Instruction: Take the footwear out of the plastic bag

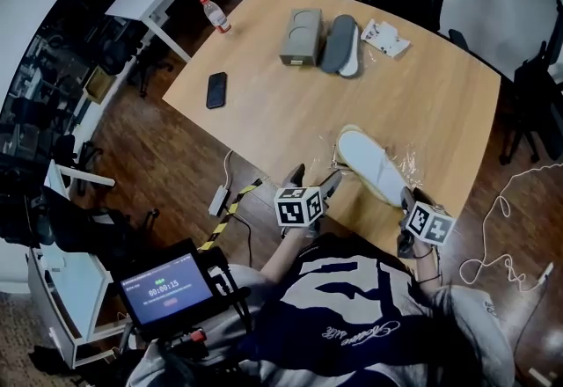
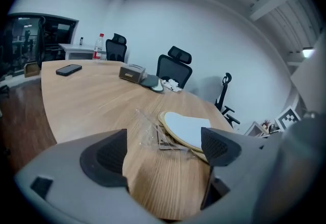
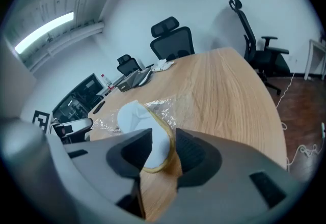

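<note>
Sitting between right tongs, slipper heel shows in right gripper view only.

The light-brown wooden table is smooth, matt, grained. The clear plastic bag is crinkled and glossy. The white, tan-rimmed slipper looks like matt cloth.

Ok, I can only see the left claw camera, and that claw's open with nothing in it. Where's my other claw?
Observer: The right claw is at the slipper's near end. That end sits between its jaws, which look loose around it.
Operator: Is plastic stuck on that end?
Observer: It looks bare there. The plastic bag lies crumpled further along the slipper.
Operator: What's down by my legs?
Observer: A lit screen showing a timer, in the head view's lower left.
</note>
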A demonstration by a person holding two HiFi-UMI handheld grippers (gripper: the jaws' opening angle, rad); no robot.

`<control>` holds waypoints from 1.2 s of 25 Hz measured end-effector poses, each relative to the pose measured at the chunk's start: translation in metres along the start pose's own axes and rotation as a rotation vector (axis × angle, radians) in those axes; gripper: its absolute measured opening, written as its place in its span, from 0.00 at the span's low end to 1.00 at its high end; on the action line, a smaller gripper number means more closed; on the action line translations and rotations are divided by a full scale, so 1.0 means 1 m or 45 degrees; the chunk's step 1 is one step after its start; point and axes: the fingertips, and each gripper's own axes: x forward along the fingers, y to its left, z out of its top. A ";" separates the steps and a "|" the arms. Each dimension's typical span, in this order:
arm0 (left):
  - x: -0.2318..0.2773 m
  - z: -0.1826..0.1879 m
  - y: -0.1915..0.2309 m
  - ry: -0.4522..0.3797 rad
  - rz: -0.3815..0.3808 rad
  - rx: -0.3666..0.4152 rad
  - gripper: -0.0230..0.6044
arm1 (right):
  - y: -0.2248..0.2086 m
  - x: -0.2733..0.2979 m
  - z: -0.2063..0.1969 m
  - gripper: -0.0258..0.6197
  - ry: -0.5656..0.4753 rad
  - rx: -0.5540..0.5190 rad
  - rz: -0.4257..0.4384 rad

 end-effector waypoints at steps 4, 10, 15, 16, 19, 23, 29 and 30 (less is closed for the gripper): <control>-0.020 0.005 -0.012 -0.059 -0.052 -0.028 0.75 | 0.020 -0.027 0.017 0.24 -0.147 -0.084 -0.015; -0.051 0.001 -0.038 -0.119 -0.162 -0.090 0.75 | 0.069 -0.077 0.021 0.24 -0.256 -0.062 0.151; -0.075 -0.027 -0.063 -0.094 -0.261 -0.121 0.75 | 0.106 -0.107 -0.013 0.24 -0.224 -0.134 0.264; -0.078 -0.032 -0.069 -0.087 -0.278 -0.123 0.75 | 0.110 -0.111 -0.020 0.24 -0.210 -0.157 0.273; -0.086 -0.044 -0.084 -0.077 -0.318 -0.128 0.75 | 0.118 -0.117 -0.033 0.24 -0.182 -0.218 0.290; -0.097 -0.057 -0.100 -0.062 -0.347 -0.110 0.69 | 0.123 -0.122 -0.045 0.23 -0.167 -0.269 0.336; -0.115 -0.062 -0.128 -0.139 -0.344 -0.123 0.49 | 0.117 -0.145 -0.050 0.20 -0.180 -0.312 0.416; -0.119 -0.064 -0.136 -0.157 -0.339 -0.125 0.45 | 0.112 -0.153 -0.051 0.20 -0.184 -0.310 0.426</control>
